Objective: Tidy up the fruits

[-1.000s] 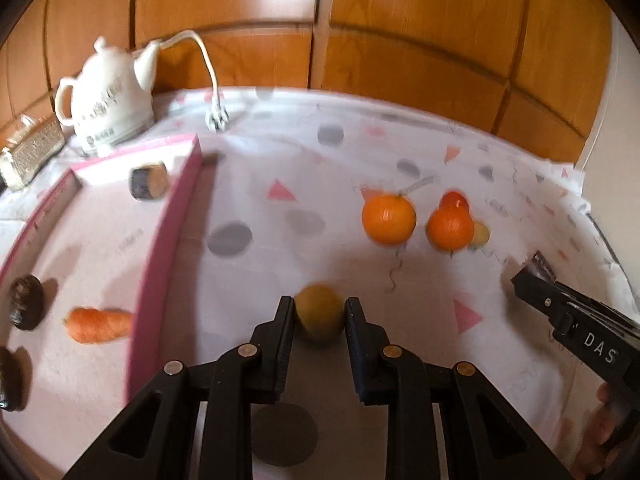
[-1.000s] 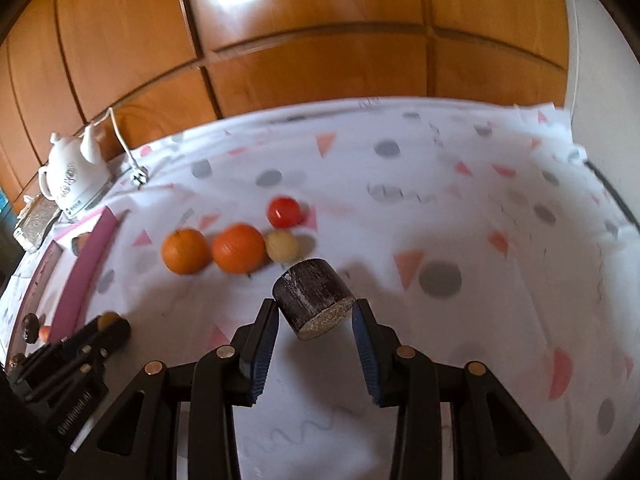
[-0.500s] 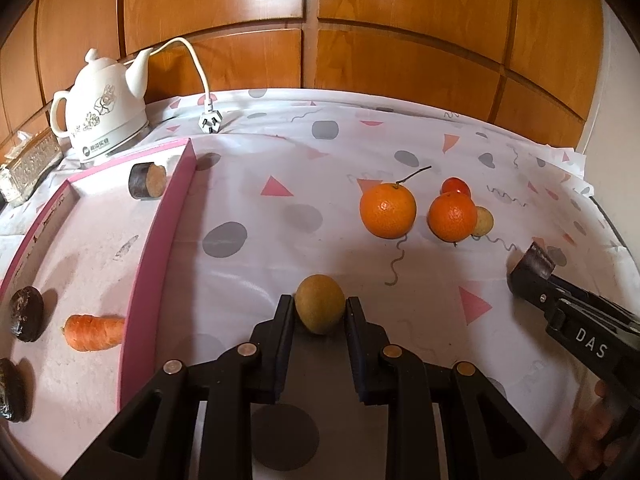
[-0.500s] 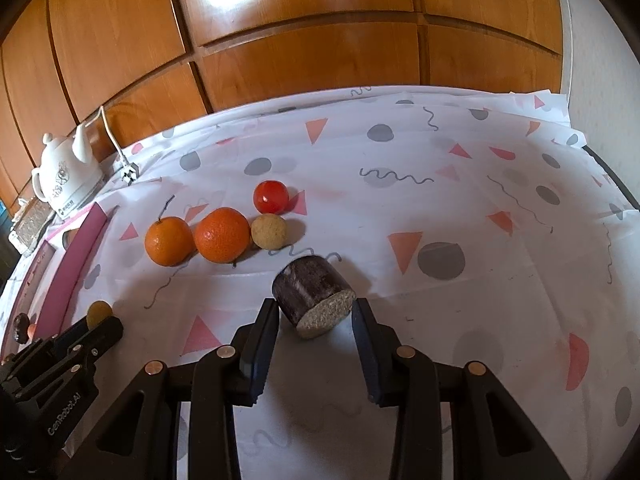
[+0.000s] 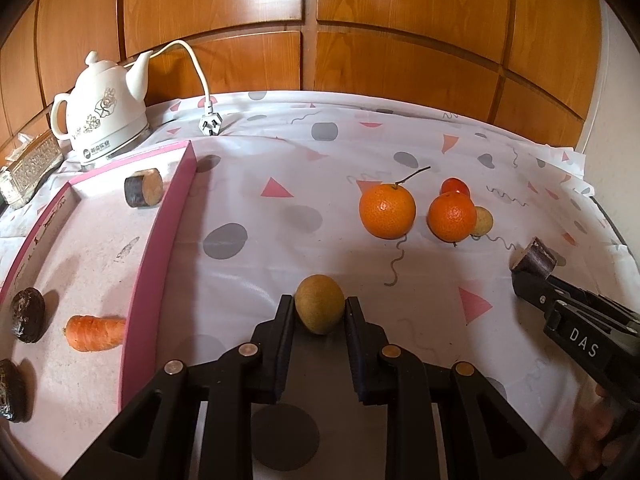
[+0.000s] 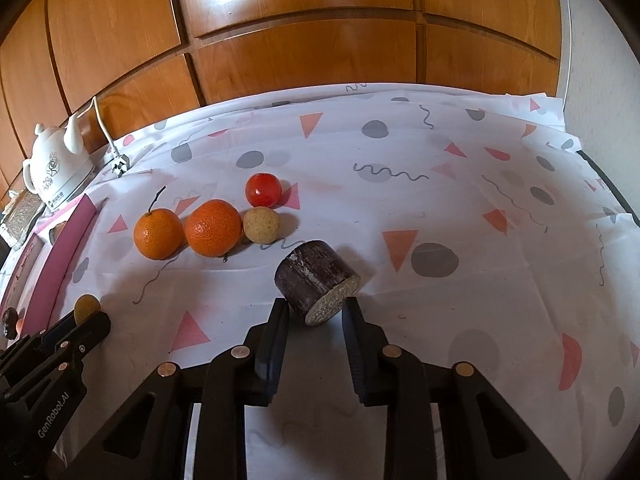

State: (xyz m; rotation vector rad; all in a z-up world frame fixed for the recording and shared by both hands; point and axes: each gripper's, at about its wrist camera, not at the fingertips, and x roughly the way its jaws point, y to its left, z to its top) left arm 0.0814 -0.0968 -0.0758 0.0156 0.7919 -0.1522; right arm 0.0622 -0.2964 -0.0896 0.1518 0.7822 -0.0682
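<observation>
My left gripper [image 5: 319,310] is shut on a brown-green kiwi [image 5: 319,309], low over the tablecloth beside the pink tray [image 5: 160,264]. My right gripper [image 6: 316,310] is shut on a dark sugarcane chunk [image 6: 316,282]; it shows in the left wrist view [image 5: 534,258] too. Two oranges [image 5: 387,211] [image 5: 451,216], a small tan fruit [image 6: 262,225] and a red tomato [image 6: 263,190] lie grouped on the cloth. The tray holds a sugarcane piece [image 5: 143,191], a carrot [image 5: 95,333] and dark round items [image 5: 27,314].
A white teapot-style kettle [image 5: 105,114] with a cord and plug [image 5: 210,123] stands at the back left beside a patterned box [image 5: 30,166]. Wood panelling runs behind the table. The table's right edge [image 6: 612,196] is near the wall.
Both grippers keep their loads. The left view has steadied and moved slightly closer to the table; the right gripper has lowered the sugarcane chunk towards the cloth near the fruit group.
</observation>
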